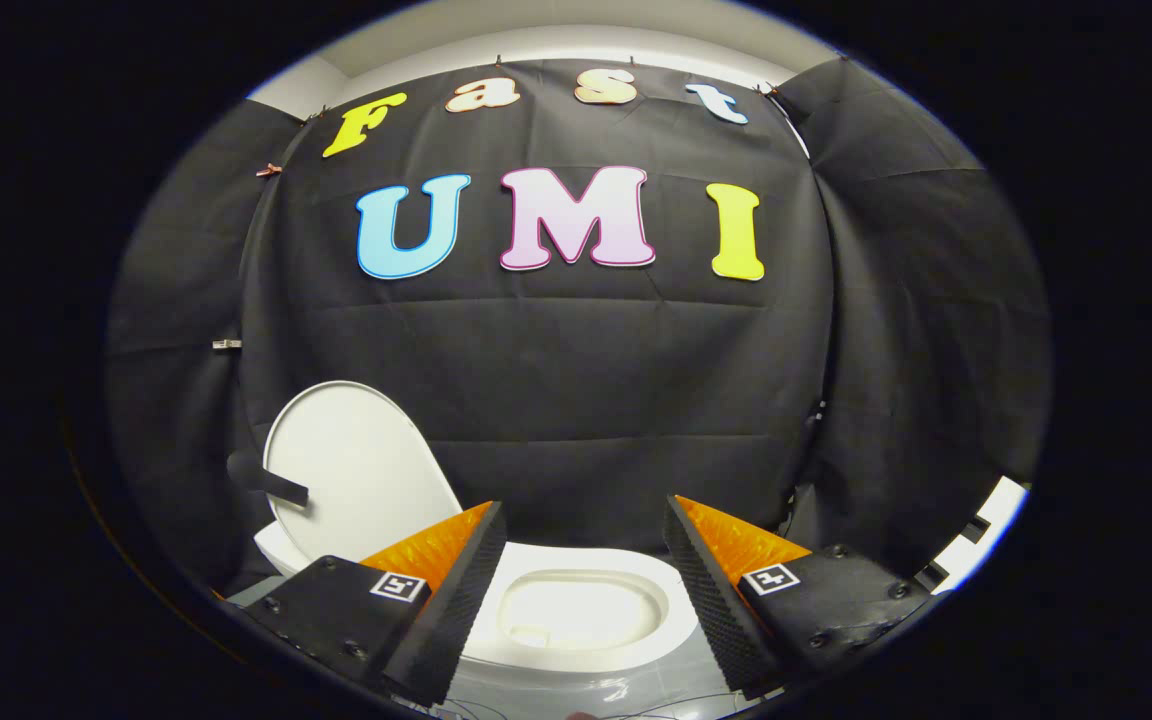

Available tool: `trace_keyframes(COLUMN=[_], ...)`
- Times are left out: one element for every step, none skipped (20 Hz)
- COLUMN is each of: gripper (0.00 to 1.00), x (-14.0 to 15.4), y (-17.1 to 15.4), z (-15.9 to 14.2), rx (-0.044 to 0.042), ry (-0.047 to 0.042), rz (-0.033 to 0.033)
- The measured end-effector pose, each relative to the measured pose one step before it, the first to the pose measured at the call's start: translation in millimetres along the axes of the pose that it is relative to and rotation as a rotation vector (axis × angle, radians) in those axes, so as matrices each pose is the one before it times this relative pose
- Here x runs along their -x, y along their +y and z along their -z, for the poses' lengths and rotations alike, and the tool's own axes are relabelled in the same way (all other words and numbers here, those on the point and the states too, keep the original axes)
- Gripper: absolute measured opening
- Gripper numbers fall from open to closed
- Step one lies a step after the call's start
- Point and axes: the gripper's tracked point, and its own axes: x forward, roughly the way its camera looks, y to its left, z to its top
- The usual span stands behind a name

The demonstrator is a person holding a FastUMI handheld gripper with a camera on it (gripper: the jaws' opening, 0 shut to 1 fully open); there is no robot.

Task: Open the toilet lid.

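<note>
From where I steer, my claw (584, 560) stands wide open with nothing between its fingers; the left finger (456, 590) and the right finger (711, 585) frame the toilet just below and ahead of them. Between the fingers I see the toilet seat (656, 600), a white ring lying flat around the pale bowl opening (576, 610). Beyond the left finger, and apart from it, the toilet lid (361, 470) stands raised, tilted back near upright towards the black cloth wall (576, 400), with a short dark handle-like piece (271, 482) jutting from its left edge. I judge the lid to be already up, so the task looks close to done or done. I expect the lid to be a stiff, light plastic shell, smooth and rather slippery, swinging on a hinge at its foot that I cannot see. If I had to take hold again, I would pinch the free rim or that dark piece, and go gently, since a glossy edge could slip from the fingers and drop.
</note>
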Motion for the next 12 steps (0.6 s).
trace_keyframes(gripper=[0.99,0.99,0.99,0.99,0.99,0.99,0.99,0.99,0.99,0.99,0.99,0.99], x=[-0.13,-3.05,-2.16,-2.55,-3.15,-1.05,-2.82,2.23,-0.08,-0.70,-0.41,-1.12], y=[-6.58,-6.59,-7.23,-6.55,-1.04,-0.03,-2.93,-2.38,0.77,1.56,0.25,-0.21], z=[6.27,5.43,5.63,5.46,4.61,5.39,0.73,-0.18,-1.79,-0.26,-0.45,2.20], rx=[-0.00020,-0.00801,-0.01098,-0.01545,-0.01167,0.00257,0.02109,0.02506,0.01532,0.01173,0.00785,-0.00090], ry=[-0.00181,-0.00343,-0.00197,0.00245,0.00583,-0.00519,-0.00746,-0.01188,-0.00850,-0.00760,-0.00536,0.00479], rz=[-0.00364,-0.00077,0.00754,0.00375,-0.01186,-0.00157,0.00497,0.00742,-0.00060,-0.00635,-0.00087,-0.00109])
